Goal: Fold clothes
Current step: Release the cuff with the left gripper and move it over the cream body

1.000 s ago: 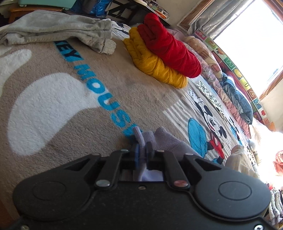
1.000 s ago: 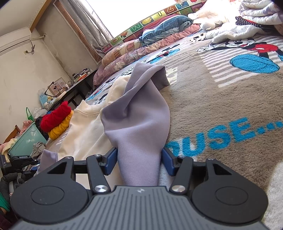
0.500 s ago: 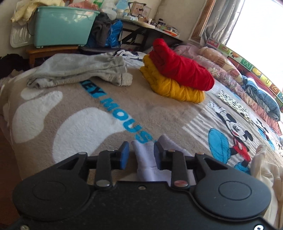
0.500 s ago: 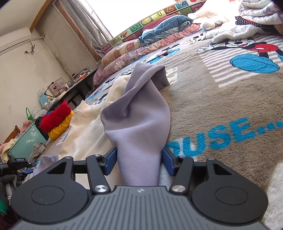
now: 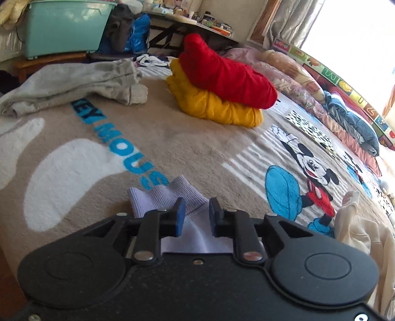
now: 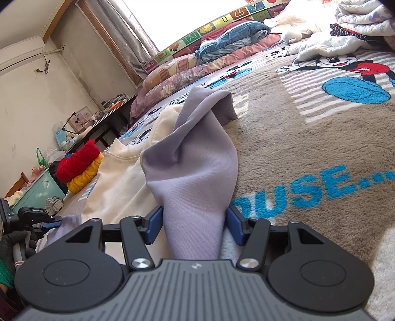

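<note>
A cream and lilac sweatshirt [image 6: 128, 177] lies on the Mickey Mouse blanket [image 6: 308, 138]. Its lilac sleeve [image 6: 195, 170] runs between the fingers of my right gripper [image 6: 194, 223], whose jaws are apart on either side of the cloth. In the left wrist view the other lilac ribbed cuff [image 5: 163, 196] lies flat on the blanket [image 5: 172, 138] just ahead of my left gripper [image 5: 196, 214]. The left jaws are apart and hold nothing. The left gripper also shows at the far left of the right wrist view [image 6: 53, 224].
Folded red [image 5: 224, 71] and yellow [image 5: 217, 106] garments are stacked ahead. A grey garment [image 5: 74, 81] lies at the left. A teal bin [image 5: 64, 27] and a cluttered desk [image 5: 197, 22] stand past the bed. Pillows [image 5: 345, 116] and a white heap [image 6: 345, 27] line the window side.
My left gripper was shut on the lilac cuff a second ago; it has opened, let the cuff drop flat, and tilted up and back. The right gripper has not moved.
</note>
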Tool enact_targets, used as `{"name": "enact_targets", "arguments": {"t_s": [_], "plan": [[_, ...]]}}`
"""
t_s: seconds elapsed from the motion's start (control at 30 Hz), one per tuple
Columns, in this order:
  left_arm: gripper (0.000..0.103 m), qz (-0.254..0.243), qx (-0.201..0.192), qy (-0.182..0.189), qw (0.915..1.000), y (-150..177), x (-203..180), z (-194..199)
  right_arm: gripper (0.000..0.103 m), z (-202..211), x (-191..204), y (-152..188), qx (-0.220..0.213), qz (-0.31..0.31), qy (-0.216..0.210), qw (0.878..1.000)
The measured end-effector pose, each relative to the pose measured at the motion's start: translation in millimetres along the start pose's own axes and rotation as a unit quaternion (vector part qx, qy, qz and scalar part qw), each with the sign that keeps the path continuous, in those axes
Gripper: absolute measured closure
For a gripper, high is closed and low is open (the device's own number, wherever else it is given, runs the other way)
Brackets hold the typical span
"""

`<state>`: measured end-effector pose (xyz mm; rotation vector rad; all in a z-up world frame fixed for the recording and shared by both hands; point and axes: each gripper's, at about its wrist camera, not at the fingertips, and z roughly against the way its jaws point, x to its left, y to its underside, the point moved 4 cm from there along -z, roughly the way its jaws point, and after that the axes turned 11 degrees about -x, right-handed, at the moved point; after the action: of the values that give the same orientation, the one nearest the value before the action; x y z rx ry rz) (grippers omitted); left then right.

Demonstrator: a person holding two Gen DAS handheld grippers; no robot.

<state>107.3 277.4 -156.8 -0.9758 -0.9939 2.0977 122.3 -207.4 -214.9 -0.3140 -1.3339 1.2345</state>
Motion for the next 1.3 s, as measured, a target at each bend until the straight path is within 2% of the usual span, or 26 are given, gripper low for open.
{"name": "enact_targets", "arguments": {"t_s": [0.07,0.1,0.13,0.2,0.23,0.27,0.4,0.5,0.63,0.77,0.9,1.03,1.1,1.17,1.23,1.27,1.3], "plan": [[0.086,-0.013,0.000,0.032,0.9994,5,-13,8,0.047,-1,0,0,0.000,-0.001,0.001,1.000],[0.082,-0.026,0.007,0.053,0.9982,9,-21,8,0.047,-1,0,-1,-0.001,-0.002,0.001,1.000],[0.072,-0.039,0.021,0.057,0.9974,16,-26,5,0.047,0,0,-1,-0.001,-0.003,0.002,1.000],[0.061,-0.049,0.044,0.038,0.9971,27,-30,-4,0.046,1,1,-2,-0.003,-0.008,0.003,1.000],[0.068,-0.043,0.049,0.018,0.9977,31,-27,-8,0.046,4,1,-5,-0.010,-0.012,0.004,1.000],[0.068,-0.031,0.047,0.012,0.9983,30,-27,-6,0.046,6,2,-8,-0.017,-0.015,0.006,1.000],[0.058,-0.017,0.013,0.060,0.9980,14,-57,24,0.045,21,3,-26,-0.057,-0.035,-0.008,0.998],[0.049,-0.001,0.019,0.081,0.9965,21,-84,37,0.044,20,-3,-38,-0.066,-0.066,-0.006,0.996],[0.047,0.003,0.048,0.104,0.9933,46,-119,43,0.043,11,-3,-57,-0.065,-0.076,-0.001,0.995],[0.047,-0.027,0.061,0.140,0.9880,67,-147,42,0.043,-10,-4,-79,-0.054,-0.076,0.004,0.996],[0.047,-0.034,0.070,0.161,0.9839,77,-157,36,0.043,-42,-20,-106,-0.046,-0.096,0.019,0.994],[0.047,-0.029,0.076,0.163,0.9833,78,-157,26,0.043,-80,-30,-126,-0.028,-0.121,0.012,0.992],[0.047,-0.024,0.079,0.163,0.9831,77,-156,21,0.034,-102,-33,-128,-0.008,-0.133,0.012,0.991],[0.047,-0.020,0.081,0.163,0.9831,77,-155,17,0.031,-120,-34,-128,0.007,-0.140,0.010,0.990],[0.047,-0.019,0.083,0.162,0.9831,77,-154,14,0.046,-133,-34,-124,0.013,-0.142,0.004,0.990],[0.047,-0.017,0.086,0.162,0.9829,77,-154,12,0.074,-139,-34,-122,0.016,-0.143,0.001,0.990],[0.047,-0.014,0.088,0.162,0.9828,77,-153,11,0.087,-139,-32,-123,0.008,-0.142,-0.007,0.990]]}}
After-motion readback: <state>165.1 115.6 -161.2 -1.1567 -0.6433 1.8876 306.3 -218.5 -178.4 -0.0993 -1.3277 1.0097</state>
